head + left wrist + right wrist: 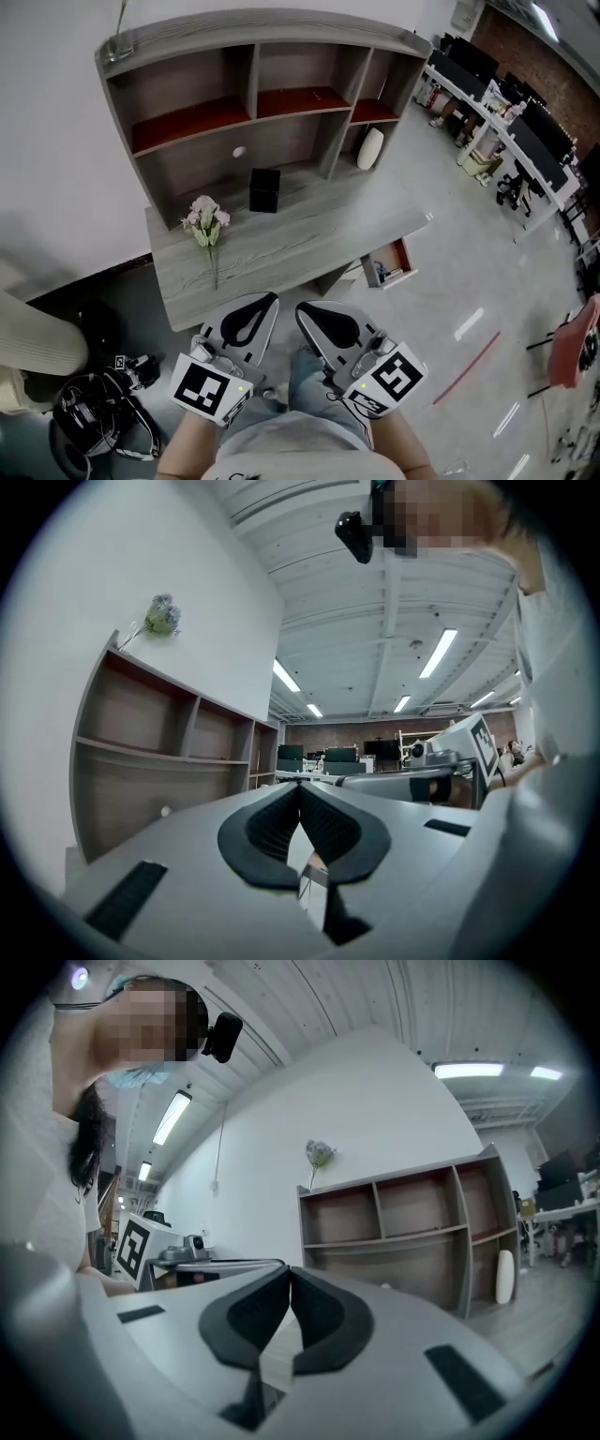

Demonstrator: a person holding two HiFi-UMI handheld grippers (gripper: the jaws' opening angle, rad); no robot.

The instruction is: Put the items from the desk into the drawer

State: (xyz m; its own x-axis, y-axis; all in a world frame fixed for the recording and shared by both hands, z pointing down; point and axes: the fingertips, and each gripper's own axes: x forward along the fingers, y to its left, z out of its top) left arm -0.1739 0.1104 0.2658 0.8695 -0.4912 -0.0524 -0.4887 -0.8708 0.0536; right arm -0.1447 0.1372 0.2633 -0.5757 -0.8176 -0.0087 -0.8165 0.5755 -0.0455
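A grey wooden desk (281, 253) with a shelf hutch holds a bunch of pale pink flowers (206, 223), a black box (264, 190), a white vase (370, 148) and a small white ball (239, 151). Under the desk's right end a drawer (389, 264) stands open with something inside. My left gripper (270, 298) and right gripper (302, 307) hover side by side in front of the desk's near edge, both shut and empty. The left gripper (300, 794) and right gripper (289, 1274) point up at the hutch. The vase (504, 1276) shows at the right.
Another flower (320, 1154) stands on top of the hutch. Cables and dark gear (94, 403) lie on the floor to my left. Office desks with monitors and chairs (506, 131) line the far right, and a red chair (574, 347) stands at the right edge.
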